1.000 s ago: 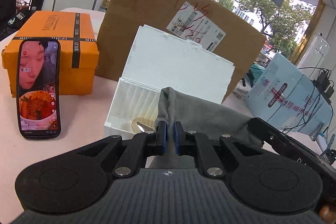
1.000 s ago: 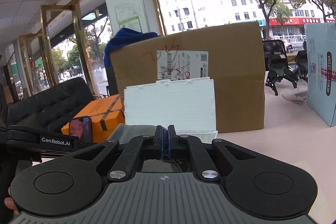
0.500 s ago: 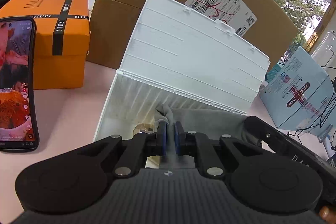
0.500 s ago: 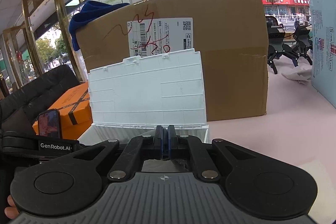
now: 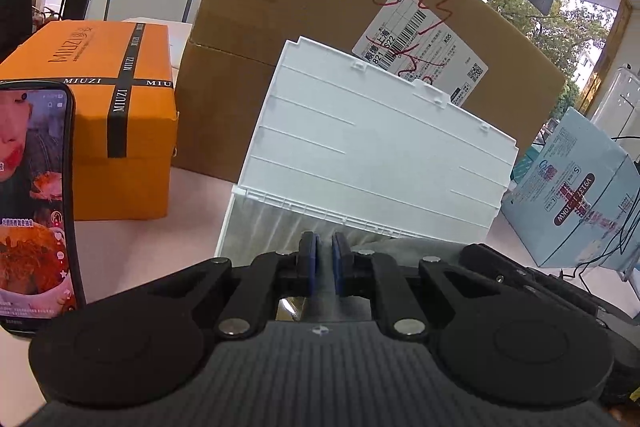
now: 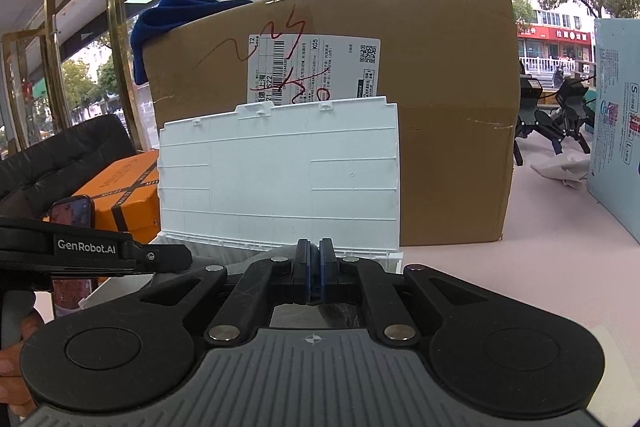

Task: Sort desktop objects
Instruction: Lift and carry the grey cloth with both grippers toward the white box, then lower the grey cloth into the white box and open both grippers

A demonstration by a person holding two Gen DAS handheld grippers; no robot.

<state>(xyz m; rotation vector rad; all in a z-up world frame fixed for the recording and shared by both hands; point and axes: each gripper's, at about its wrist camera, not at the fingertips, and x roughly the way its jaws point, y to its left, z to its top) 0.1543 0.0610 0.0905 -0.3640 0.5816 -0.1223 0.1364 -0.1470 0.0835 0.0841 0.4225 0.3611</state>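
The left gripper point(image 5: 324, 259) is showing a small gap between its blue pads. The right gripper point(image 6: 315, 267) is pinching the gray cloth point(image 6: 340, 313) tight. The cloth is lying in the open white box point(image 5: 376, 155), near the big brown box point(image 6: 440, 107).

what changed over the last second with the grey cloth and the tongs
Both tongs, left and right, carried the grey cloth forward and down into the white box; the left pads now show a slight gap. The lid, phone and orange box stayed put.
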